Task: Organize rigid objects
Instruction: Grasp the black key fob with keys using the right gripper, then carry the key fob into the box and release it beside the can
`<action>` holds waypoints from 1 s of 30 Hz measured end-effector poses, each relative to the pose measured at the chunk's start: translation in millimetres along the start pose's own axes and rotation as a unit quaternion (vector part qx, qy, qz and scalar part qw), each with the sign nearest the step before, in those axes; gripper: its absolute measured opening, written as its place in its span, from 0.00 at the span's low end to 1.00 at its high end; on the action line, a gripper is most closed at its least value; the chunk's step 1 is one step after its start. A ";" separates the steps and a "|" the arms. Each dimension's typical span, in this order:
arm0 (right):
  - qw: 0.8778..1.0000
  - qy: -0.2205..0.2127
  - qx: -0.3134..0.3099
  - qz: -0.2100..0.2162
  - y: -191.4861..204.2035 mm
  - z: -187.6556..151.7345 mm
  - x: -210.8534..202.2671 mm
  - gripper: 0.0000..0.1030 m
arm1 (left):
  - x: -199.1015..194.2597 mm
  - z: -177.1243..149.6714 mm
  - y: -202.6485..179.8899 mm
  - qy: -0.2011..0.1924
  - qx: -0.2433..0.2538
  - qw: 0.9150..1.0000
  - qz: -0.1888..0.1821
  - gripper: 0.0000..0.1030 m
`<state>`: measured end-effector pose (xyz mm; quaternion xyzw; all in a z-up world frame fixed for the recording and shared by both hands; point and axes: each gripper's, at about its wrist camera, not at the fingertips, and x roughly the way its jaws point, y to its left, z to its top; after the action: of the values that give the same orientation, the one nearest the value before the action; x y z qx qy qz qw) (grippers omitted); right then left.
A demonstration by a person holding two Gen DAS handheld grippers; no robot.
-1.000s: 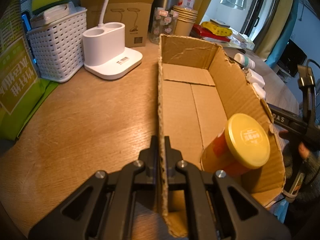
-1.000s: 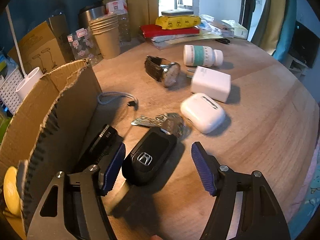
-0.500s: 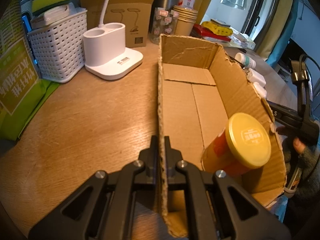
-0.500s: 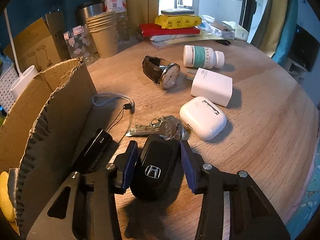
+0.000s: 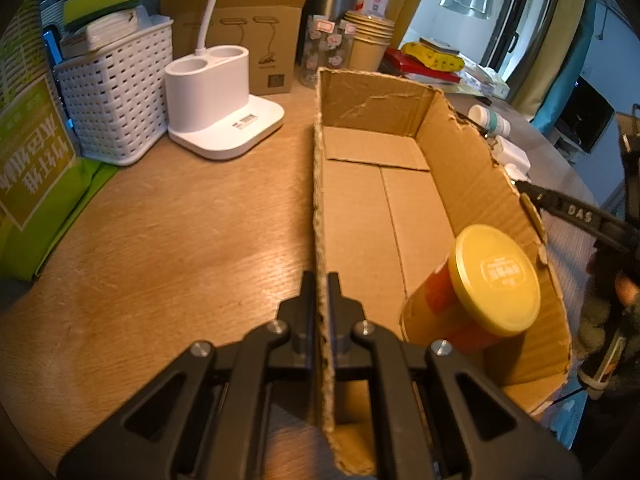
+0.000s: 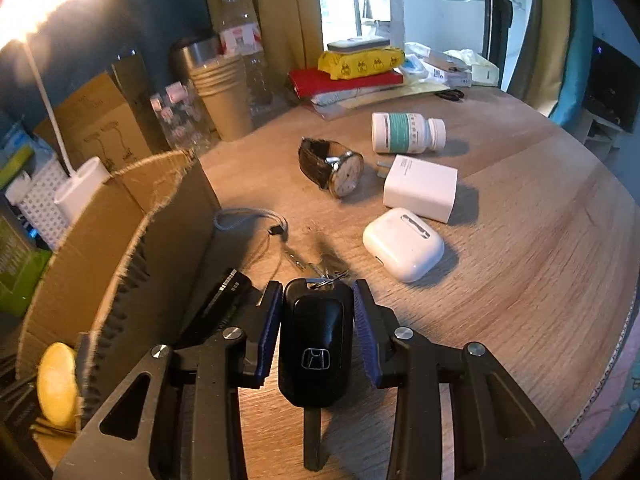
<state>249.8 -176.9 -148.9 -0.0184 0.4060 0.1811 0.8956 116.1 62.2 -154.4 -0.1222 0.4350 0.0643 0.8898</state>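
Observation:
My left gripper [image 5: 320, 280] is shut on the near left wall of an open cardboard box [image 5: 384, 200]. An orange can with a yellow lid [image 5: 492, 280] lies tilted in the box's near right corner. My right gripper [image 6: 318, 300] is shut on a black Honda car key [image 6: 314, 332], lifted above the table beside the box's outer wall [image 6: 160, 240]; its keyring and keys [image 6: 324, 268] hang in front. On the table lie a white earbud case [image 6: 404, 244], a white charger [image 6: 420, 188], a wristwatch [image 6: 332, 164] and a pill bottle [image 6: 408, 132].
A black device [image 6: 224, 300] with a grey lanyard [image 6: 248, 220] lies by the box wall. A white lamp base [image 5: 216, 108], white basket [image 5: 116, 88], green pack [image 5: 32, 176], paper cups [image 6: 224, 96], bottle and a pile of packets [image 6: 360, 72] line the back.
My right gripper closed on the car key and lifted it, the keys trailing off the table. My left gripper stays clamped on the box wall.

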 end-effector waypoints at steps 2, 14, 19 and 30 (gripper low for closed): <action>1.000 -0.008 0.000 0.002 1.9 3.1 -7.2 0.36 | 0.1 0.1 0.2 0.000 0.000 1.000 0.000 0.04; 0.998 -0.062 -0.014 0.024 18.4 26.1 -52.0 0.36 | -0.2 -0.1 0.3 0.000 0.000 1.000 0.000 0.04; 0.995 -0.088 -0.034 0.040 36.0 39.0 -74.3 0.36 | -0.9 0.1 -0.5 -0.001 0.000 1.000 -0.001 0.04; 0.985 -0.110 -0.088 0.104 93.7 53.2 -94.1 0.36 | -0.4 -0.3 -0.8 -0.002 -0.003 1.000 -0.005 0.04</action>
<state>199.4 -108.9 -33.5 -0.0352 0.2875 0.3090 0.9059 115.9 61.4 -154.2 -0.1269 0.4324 0.0610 0.8906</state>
